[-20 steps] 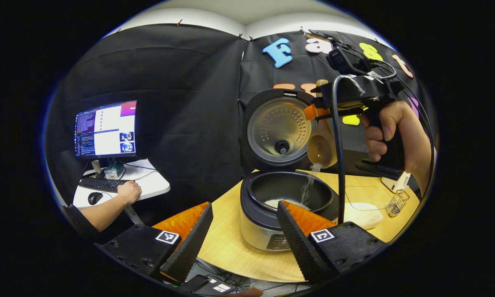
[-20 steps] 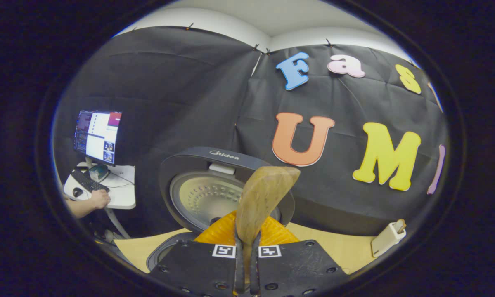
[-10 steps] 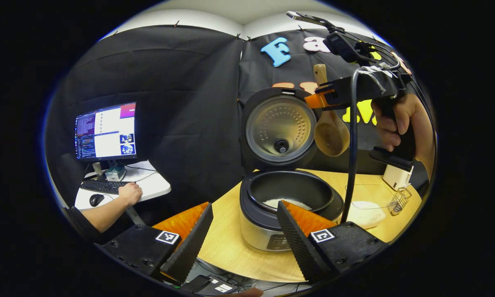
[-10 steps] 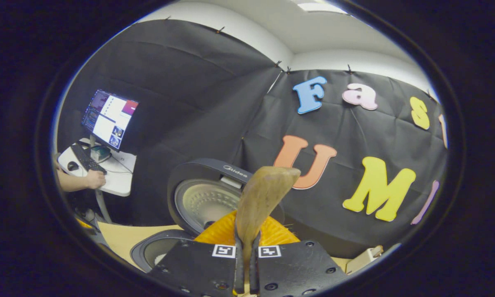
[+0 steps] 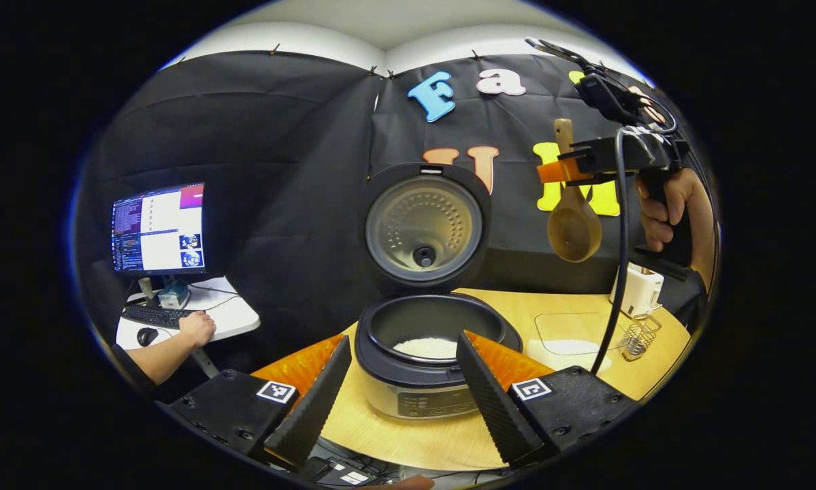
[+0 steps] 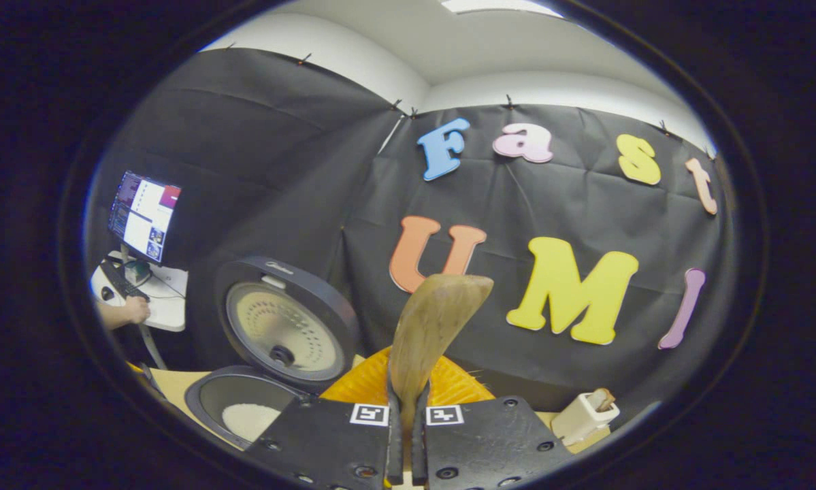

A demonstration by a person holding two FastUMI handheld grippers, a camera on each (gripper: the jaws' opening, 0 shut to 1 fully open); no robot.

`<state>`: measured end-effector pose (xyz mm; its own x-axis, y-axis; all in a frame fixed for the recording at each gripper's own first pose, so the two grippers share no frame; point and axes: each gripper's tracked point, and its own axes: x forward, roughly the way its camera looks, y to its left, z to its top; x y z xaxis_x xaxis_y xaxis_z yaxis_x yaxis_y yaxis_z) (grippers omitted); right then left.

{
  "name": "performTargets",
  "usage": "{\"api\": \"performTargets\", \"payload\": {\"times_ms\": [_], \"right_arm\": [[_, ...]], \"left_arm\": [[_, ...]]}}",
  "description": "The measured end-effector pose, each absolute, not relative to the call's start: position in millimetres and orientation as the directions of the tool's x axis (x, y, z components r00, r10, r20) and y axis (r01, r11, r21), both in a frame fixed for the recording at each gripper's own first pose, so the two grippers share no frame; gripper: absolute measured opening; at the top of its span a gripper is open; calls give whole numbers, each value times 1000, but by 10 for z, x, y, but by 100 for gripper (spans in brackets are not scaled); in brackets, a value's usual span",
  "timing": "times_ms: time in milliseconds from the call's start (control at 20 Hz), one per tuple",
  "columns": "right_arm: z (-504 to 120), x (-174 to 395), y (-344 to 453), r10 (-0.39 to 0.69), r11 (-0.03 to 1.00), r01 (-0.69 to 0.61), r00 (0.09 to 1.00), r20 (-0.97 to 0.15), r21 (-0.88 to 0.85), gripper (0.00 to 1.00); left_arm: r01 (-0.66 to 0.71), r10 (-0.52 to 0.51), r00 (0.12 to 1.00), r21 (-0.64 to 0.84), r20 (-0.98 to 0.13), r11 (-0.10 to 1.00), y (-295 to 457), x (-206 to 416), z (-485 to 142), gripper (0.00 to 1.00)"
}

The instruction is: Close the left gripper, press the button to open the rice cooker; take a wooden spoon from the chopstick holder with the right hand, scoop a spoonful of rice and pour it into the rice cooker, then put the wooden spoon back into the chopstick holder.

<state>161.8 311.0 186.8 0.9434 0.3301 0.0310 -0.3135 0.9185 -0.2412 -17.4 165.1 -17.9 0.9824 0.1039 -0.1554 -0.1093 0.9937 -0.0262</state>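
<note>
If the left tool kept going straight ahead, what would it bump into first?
Most likely the rice cooker. The left tool is open, and the cooker's front sits right between its two fingers, with the open pot of rice behind. Depth is hard to judge.

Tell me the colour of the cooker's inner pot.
Dark grey to black inner pot, holding white rice; clearest in the left gripper view.

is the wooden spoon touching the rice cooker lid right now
Apart. In the left gripper view the wooden spoon, held in the right tongs, hangs to the right of the open rice cooker lid, with black cloth wall between them.
</note>
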Motion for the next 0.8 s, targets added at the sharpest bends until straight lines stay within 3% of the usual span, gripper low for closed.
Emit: {"api": "performTargets", "payload": {"times_ms": [350,550,800], "right_arm": [[1673,1956,1634,145,974,-141,989,12,-180,7],[1320,2161,723,6,993,-14,997,-71,-119,6],[800,2334,74,-77,995,66,984,-158,-73,6]], "left_arm": [[-48,47,989,-2,-141,999,1339,-173,-112,99],[-22,24,989,14,-143,1000,1166,-126,-115,99],[-18,26,989,54,-147,998,1074,-114,-122,99]]}}
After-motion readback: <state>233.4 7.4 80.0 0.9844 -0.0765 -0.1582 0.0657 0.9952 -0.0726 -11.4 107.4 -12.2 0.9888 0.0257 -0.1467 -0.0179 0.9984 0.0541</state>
